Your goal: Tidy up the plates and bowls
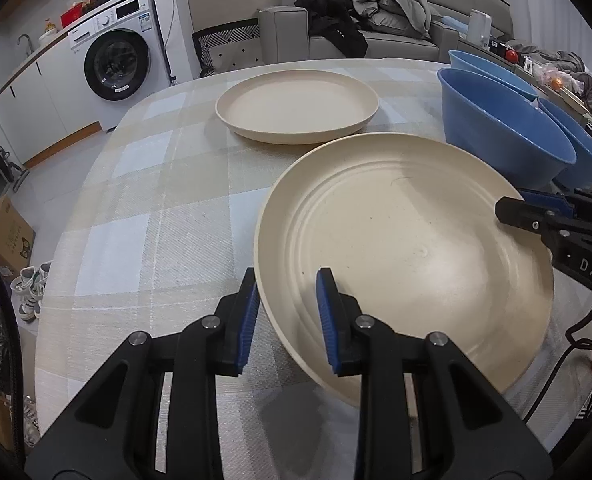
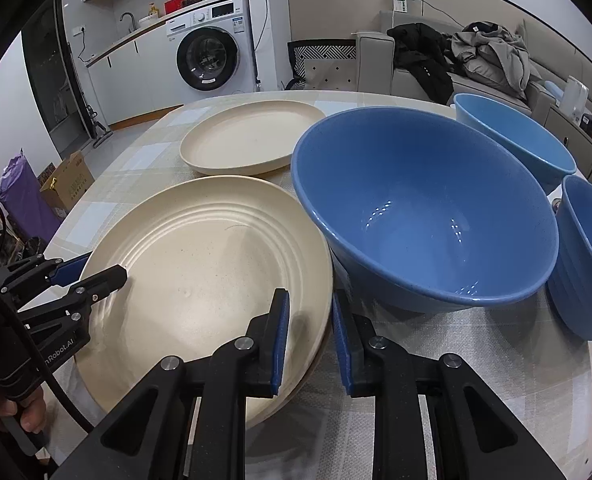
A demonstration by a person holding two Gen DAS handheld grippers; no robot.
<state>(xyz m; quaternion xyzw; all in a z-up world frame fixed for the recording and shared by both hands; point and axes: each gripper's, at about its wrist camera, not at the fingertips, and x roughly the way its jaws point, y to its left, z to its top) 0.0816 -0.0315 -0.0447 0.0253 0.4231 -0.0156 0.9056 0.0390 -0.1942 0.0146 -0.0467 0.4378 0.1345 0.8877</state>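
A lived-in room with a washing machine (image 1: 116,65) along the far wall and a grey sofa (image 1: 376,36) heaped with clothes, and in front of it all a table (image 1: 144,208) under a pale checked cloth, where the work is going on. The near plate (image 1: 408,256), cream and ridged, is clamped from both sides: the left gripper (image 1: 288,316) has narrowed on its left rim, one blue pad under the edge and one on the inner face, and the right gripper (image 2: 308,340) is pinched on the opposite rim in just the same fashion — a two-handed hold, the plate looking tilted and lifted off the cloth on its near side, though how far clear it is I can't say. Beyond it, well apart, the second plate (image 1: 296,106) lies flat and bare, waiting. That looks like the landing spot, so I judge the stacking has barely begun — no plate is on another yet. As for bowls, the big blue bowl (image 2: 424,208) stands just beside the held plate's right edge, with two smaller blue bowls (image 2: 516,140) behind and to its right, none visibly nested. So, plates to stack, bowls to gather, nearly all of it still ahead.
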